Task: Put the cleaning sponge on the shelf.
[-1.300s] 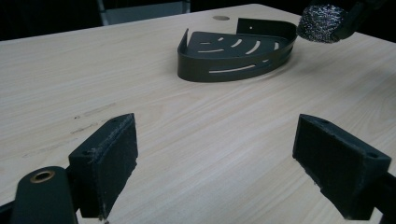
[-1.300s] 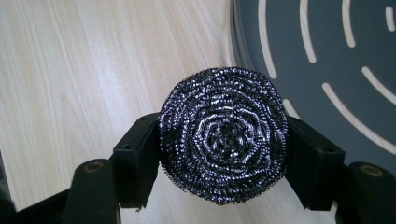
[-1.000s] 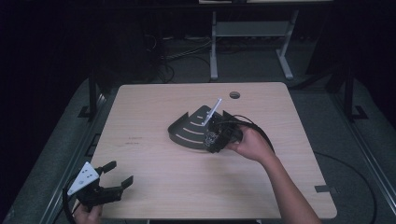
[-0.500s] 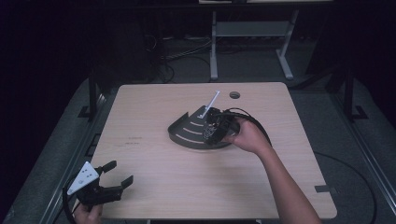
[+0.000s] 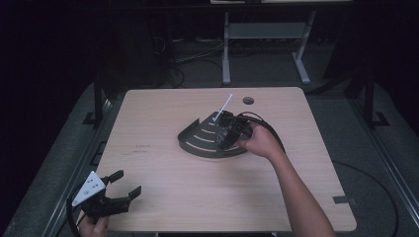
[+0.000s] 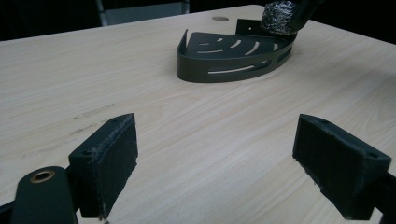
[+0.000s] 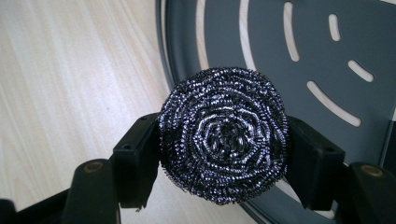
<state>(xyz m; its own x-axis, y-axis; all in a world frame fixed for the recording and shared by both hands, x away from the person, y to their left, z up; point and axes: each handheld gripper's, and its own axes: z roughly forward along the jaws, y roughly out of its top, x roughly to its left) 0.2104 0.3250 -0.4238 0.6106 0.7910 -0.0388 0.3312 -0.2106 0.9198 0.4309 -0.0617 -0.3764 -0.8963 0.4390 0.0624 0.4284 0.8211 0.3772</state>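
Right gripper view shows the right gripper [image 7: 223,154] clamped on a steel wool scourer [image 7: 223,140], poised over the rim of the slotted corner caddy [image 7: 299,51] at frame centre. Released now, it could roll off onto the table [image 7: 70,70]. The left gripper [image 6: 229,163] hangs open, lower left.

Dark things showing on pale wood

Silvery-black coiled scourer [image 7: 223,140], dark grey slotted tray [image 5: 197,140], black jaws, all lying against the light wood-grain desk [image 5: 163,113].

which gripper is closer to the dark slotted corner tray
Right. The right gripper is over the tray, holding a steel scourer; the left gripper sits at the table's near-left edge.
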